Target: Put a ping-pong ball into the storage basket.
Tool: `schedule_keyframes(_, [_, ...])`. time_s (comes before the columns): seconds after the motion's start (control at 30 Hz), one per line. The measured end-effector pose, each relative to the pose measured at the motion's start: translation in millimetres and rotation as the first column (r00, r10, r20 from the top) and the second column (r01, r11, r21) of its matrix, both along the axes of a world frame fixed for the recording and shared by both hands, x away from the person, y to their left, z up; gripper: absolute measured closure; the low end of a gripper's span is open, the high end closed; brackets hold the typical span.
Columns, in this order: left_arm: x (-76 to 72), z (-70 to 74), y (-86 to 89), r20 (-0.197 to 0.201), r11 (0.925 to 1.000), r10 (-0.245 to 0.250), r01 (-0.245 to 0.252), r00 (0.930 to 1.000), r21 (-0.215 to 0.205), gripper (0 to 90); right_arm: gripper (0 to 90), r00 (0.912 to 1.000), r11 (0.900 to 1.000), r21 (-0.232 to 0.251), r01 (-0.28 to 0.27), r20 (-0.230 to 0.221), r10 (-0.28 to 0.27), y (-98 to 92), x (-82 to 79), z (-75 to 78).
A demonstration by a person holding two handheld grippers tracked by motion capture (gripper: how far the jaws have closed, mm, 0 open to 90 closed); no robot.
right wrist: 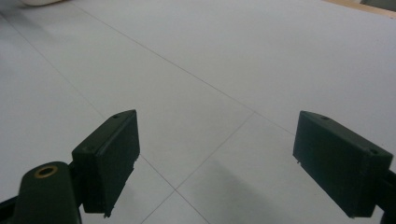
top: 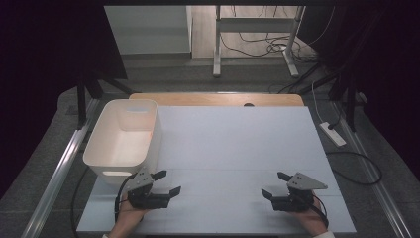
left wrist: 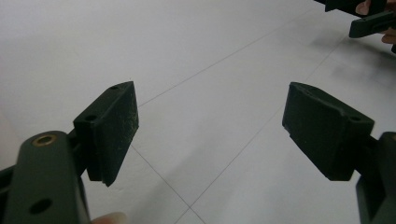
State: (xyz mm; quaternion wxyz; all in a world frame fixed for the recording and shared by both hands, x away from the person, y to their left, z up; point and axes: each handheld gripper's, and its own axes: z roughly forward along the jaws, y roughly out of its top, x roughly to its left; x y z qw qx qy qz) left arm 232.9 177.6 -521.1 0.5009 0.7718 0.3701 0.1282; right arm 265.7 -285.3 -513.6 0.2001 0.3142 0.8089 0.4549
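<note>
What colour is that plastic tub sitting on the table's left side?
White; the rectangular plastic tub shows best in the high view.

Bin (top: 122,141) stands on table (top: 233,144) (far left), beyond left tool (top: 165,182).

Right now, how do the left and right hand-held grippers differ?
The left hand-held gripper sits beside the white bin; the right hand-held gripper has bare table around it. The left points toward the right one, the right toward the left. Both are open, empty, low over the table.

A lab: bare white table (top: 237,144), floor cables (top: 257,47), dark curtains (top: 44,54).
</note>
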Motion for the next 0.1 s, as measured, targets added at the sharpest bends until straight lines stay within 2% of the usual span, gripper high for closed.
schedule_keyframes(0.1, [0.0,0.6,-0.4,0.003,1.0,0.001,-0.001,1.0,0.002,19.4,14.7,1.0,1.0,0.001,-0.004,-0.003,0.004,0.1,0.2,-0.2])
